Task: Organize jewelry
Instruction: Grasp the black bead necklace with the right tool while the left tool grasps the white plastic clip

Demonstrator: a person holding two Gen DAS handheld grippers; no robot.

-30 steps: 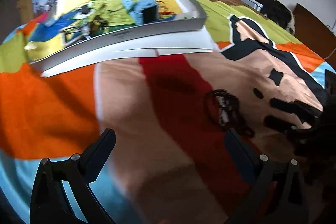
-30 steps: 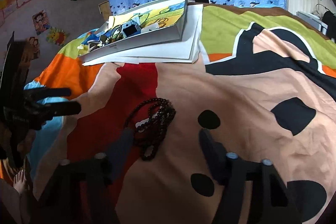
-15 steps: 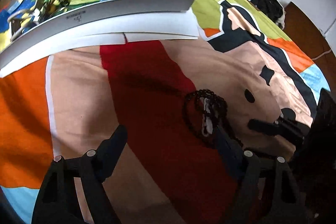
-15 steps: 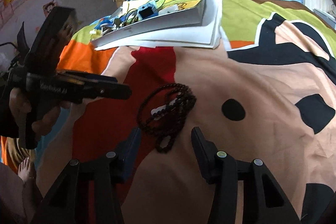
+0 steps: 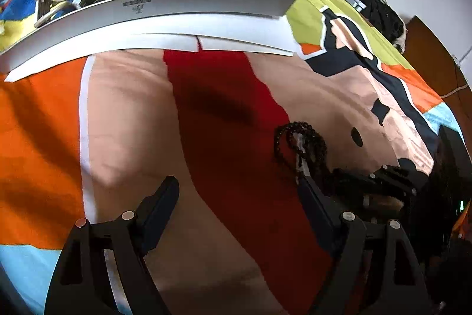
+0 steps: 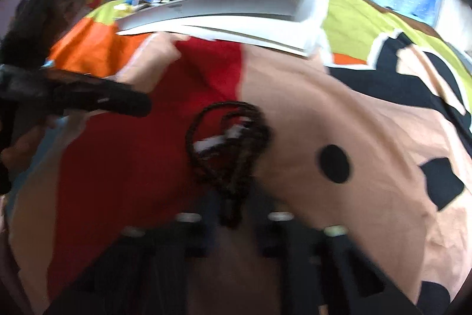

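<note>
Right tongs (image 6: pixel 233 214) have narrowed around the bead necklace (image 6: pixel 227 138), grip unclear; left tongs (image 5: pixel 239 191) gape

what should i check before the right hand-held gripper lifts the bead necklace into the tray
1. Bead necklace between the right hand-held gripper fingers: ok, its lower end sits there.
2. Fingers shut on beads: cannot tell, blurred.
3. Left hand-held gripper open, holding nothing: ok.
4. Left hand-held gripper apart from the necklace: not ok, one finger is right beside it.
5. White tray has bare floor: ok.
6. Necklace untangled: cannot tell.
</note>
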